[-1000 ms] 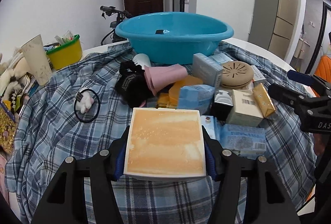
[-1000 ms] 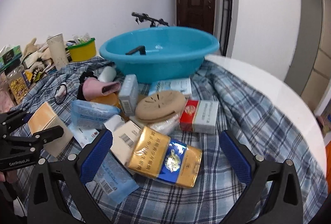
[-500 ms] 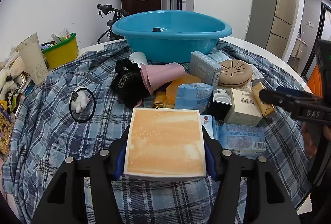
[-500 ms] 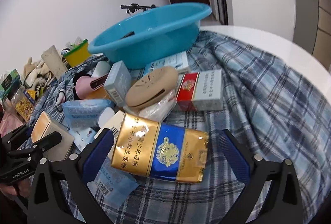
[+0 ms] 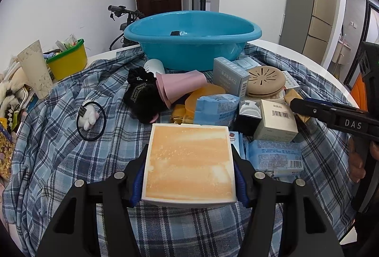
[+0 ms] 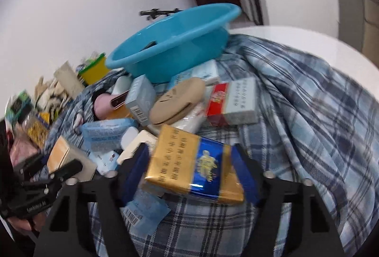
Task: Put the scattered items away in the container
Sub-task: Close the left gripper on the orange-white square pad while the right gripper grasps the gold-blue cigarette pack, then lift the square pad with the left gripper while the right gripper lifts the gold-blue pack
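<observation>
A person works with a two-finger gripper in each hand over a pile of small packages on a table draped in a plaid cloth (image 5: pixel 71 162). The left gripper (image 5: pixel 189 174) is clamped half-wide on an orange-topped box (image 5: pixel 189 159), its blue pads pressing both sides, likely so it can be carried to the blue basin (image 5: pixel 191 43) at the far edge.

The right gripper (image 6: pixel 191 176) has just been closing around a gold and blue packet (image 6: pixel 194 164), which sits between its fingers. The right view is blurred, so whether the pads already press the packet cannot be told.

The basin holds one small dark thing, too small to identify. Many lower packages are half buried under others.
</observation>
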A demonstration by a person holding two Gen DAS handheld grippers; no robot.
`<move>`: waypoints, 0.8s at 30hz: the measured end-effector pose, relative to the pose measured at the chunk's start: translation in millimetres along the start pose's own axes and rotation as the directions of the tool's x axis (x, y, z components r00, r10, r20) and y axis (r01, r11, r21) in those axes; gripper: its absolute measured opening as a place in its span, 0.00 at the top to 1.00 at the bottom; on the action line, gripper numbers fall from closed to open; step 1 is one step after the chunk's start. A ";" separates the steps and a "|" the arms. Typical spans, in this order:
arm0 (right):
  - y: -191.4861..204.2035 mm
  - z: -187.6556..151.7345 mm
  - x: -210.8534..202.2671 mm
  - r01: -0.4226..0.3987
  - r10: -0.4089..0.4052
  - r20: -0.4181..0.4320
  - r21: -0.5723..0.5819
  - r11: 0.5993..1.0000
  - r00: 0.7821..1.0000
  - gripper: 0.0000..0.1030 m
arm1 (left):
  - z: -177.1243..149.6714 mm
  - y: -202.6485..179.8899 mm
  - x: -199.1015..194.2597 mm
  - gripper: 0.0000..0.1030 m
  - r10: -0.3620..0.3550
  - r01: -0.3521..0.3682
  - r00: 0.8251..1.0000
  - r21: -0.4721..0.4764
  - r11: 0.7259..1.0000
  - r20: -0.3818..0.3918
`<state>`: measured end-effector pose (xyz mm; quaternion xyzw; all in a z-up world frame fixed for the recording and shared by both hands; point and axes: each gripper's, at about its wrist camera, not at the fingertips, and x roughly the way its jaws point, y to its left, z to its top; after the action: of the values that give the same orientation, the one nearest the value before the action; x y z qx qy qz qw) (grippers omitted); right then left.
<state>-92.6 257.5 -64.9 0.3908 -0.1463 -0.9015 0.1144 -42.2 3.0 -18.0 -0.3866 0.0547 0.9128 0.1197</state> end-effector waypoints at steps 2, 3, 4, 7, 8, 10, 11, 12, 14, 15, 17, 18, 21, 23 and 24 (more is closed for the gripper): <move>-10.0 -2.1 0.4 -0.030 0.030 -0.009 0.063 0.998 0.999 0.19 | -0.6 -0.6 -0.8 0.40 -0.001 0.001 1.000 0.004 1.000 0.000; -13.3 -3.1 0.8 -0.046 0.048 -0.013 0.084 0.995 0.999 0.18 | -0.6 -1.2 -1.1 0.40 -0.001 0.001 1.000 0.005 1.000 0.000; -15.4 -3.8 1.5 -0.059 0.061 -0.016 0.097 0.994 0.998 0.17 | -0.6 -1.3 -1.1 0.40 -0.002 0.002 1.000 0.005 1.000 0.000; -15.5 -5.6 6.4 -0.061 0.065 -0.037 0.099 0.993 0.997 0.12 | -0.5 -1.5 -1.1 0.40 -0.001 0.001 1.000 0.006 1.000 0.000; -15.4 -6.6 10.3 -0.069 0.075 -0.057 0.102 0.992 0.996 0.12 | -0.5 -1.5 -1.0 0.40 -0.001 0.001 1.000 0.006 1.000 -0.001; -14.6 -9.1 15.1 -0.067 0.075 -0.074 0.101 0.993 0.994 0.12 | -0.4 -1.6 -0.9 0.40 -0.001 0.001 1.000 0.006 1.000 -0.001; -13.2 -9.5 14.8 -0.057 0.063 -0.067 0.089 0.994 0.996 0.12 | -0.5 -1.7 -1.0 0.40 -0.001 0.001 1.000 0.007 1.000 -0.001; -12.4 -9.8 15.2 -0.050 0.056 -0.070 0.085 0.995 0.996 0.12 | -0.2 -1.7 -0.9 0.40 -0.001 0.001 1.000 0.006 1.000 -0.001; -12.6 -10.0 14.0 -0.048 0.054 -0.065 0.087 0.995 0.996 0.14 | -0.1 -2.0 -0.8 0.39 -0.001 0.001 1.000 0.005 1.000 -0.001; -12.5 -9.8 12.8 -0.046 0.051 -0.060 0.083 0.995 0.997 0.16 | -0.1 -2.1 -0.9 0.40 0.000 0.000 1.000 0.006 1.000 -0.001; -11.5 -9.1 8.3 -0.023 0.026 -0.040 0.066 0.998 0.999 0.16 | 0.0 -2.1 -0.9 0.40 0.000 0.000 1.000 0.006 1.000 -0.001; -10.1 -8.7 5.5 -0.011 0.012 -0.029 0.054 0.998 1.000 0.16 | 0.1 -2.1 -0.9 0.40 0.000 0.000 1.000 0.006 1.000 -0.001; -5.7 -6.7 -4.2 0.011 -0.011 0.002 0.025 1.000 1.000 0.16 | 0.2 -2.7 -1.1 0.40 0.001 -0.001 1.000 0.009 1.000 0.000; -1.2 -5.6 -11.1 0.037 -0.037 0.027 0.001 0.999 0.999 0.16 | 0.7 -4.2 -1.4 0.40 0.004 -0.004 1.000 0.013 1.000 0.001; 1.8 -5.1 -14.5 0.054 -0.054 0.041 -0.015 0.998 0.998 0.16 | 0.7 -5.0 -1.8 0.40 0.006 -0.006 1.000 0.015 1.000 0.004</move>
<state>-78.9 259.6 -57.8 0.3755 -0.1307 -0.9131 0.0903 -40.1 7.6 -16.2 -0.3839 0.0624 0.9134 0.1198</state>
